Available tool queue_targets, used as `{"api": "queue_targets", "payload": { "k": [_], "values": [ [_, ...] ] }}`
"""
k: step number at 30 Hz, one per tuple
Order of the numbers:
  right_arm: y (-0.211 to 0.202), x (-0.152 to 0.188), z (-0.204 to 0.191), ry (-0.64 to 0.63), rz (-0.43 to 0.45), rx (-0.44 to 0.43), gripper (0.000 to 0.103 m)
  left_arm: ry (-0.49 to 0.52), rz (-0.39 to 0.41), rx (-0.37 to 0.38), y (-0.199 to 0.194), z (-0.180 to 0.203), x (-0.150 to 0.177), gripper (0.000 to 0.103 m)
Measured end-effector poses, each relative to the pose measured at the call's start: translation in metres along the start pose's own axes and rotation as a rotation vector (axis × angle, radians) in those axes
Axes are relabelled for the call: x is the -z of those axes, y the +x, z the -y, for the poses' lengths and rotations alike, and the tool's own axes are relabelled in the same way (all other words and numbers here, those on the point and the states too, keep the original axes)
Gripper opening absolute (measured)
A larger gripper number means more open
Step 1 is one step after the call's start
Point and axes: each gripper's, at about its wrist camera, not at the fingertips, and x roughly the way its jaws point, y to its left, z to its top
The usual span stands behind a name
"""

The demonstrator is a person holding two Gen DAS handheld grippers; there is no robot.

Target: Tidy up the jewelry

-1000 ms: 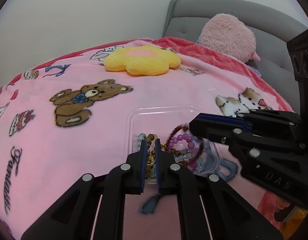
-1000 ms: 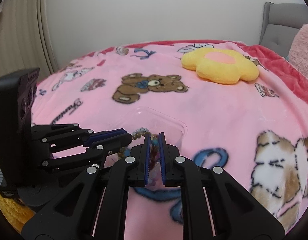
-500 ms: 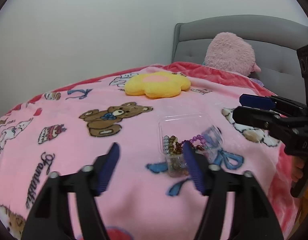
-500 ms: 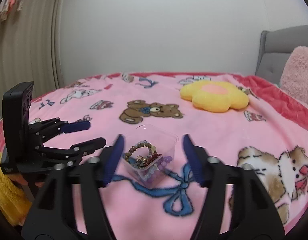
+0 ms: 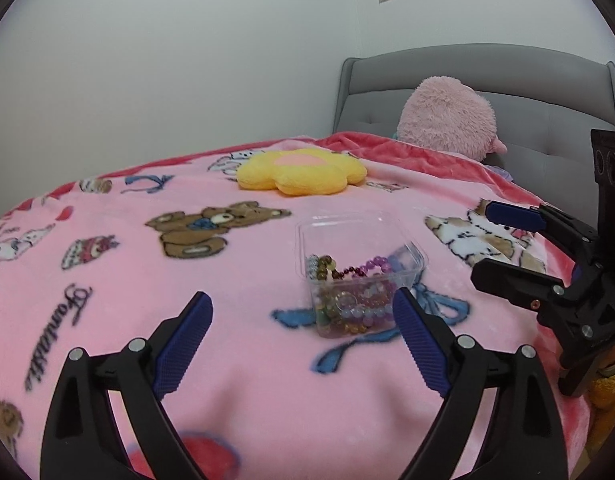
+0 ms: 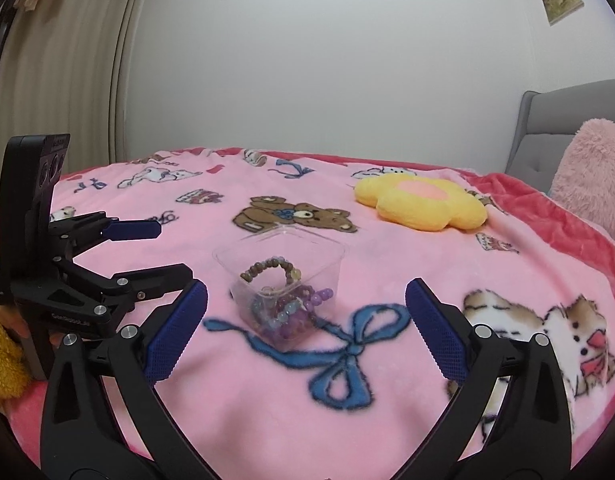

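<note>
Left wrist view shows the left gripper [image 5: 301,316] spread wide with nothing between its pads, its jaws having just been opening; the right gripper [image 6: 307,306] is likewise wide and empty after the same opening. Between and ahead of both sits the clear plastic box [image 5: 357,240] on the pink blanket [image 5: 107,280], filled with bead bracelets [image 5: 347,304] — one brown loop [image 6: 269,266] arches above the rim and a purple strand [image 6: 321,294] spills toward one edge.

Likely trouble, as I judge it: the box is light and rests on soft, yielding fleece, so a nudge from either finger could tip it and scatter the beads. The strand at the rim could also snag on a ribbed pad and drag the rest out. The right finger of the left gripper looks near the box's front corner, though whether it touches I cannot tell.

Open room lies all around — bare blanket to the left and front. The yellow flower cushion [image 5: 301,172] and pink plush toy [image 5: 447,118] are well apart, toward the grey headboard [image 5: 547,80]. The bed's near edge falls away just below the grippers.
</note>
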Motion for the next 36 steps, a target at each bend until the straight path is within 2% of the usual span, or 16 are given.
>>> {"api": "queue_targets", "payload": {
  "k": [5,8,20,36],
  "values": [
    [0.007,0.006,0.005,0.022,-0.016,-0.012,0.095,-0.011,0.000,-0.007,0.001,-0.001,0.003,0.091],
    [0.012,0.009,0.007,0.036,-0.038,-0.014,0.095,-0.017,-0.005,-0.011,0.002,-0.003,0.004,0.095],
    [0.023,0.018,0.013,0.068,-0.087,-0.006,0.095,-0.026,-0.023,-0.024,0.008,-0.005,0.007,0.097],
    [0.025,0.022,0.010,0.062,-0.101,0.007,0.095,-0.010,-0.008,-0.017,0.005,-0.001,0.009,0.097]
  ]
}}
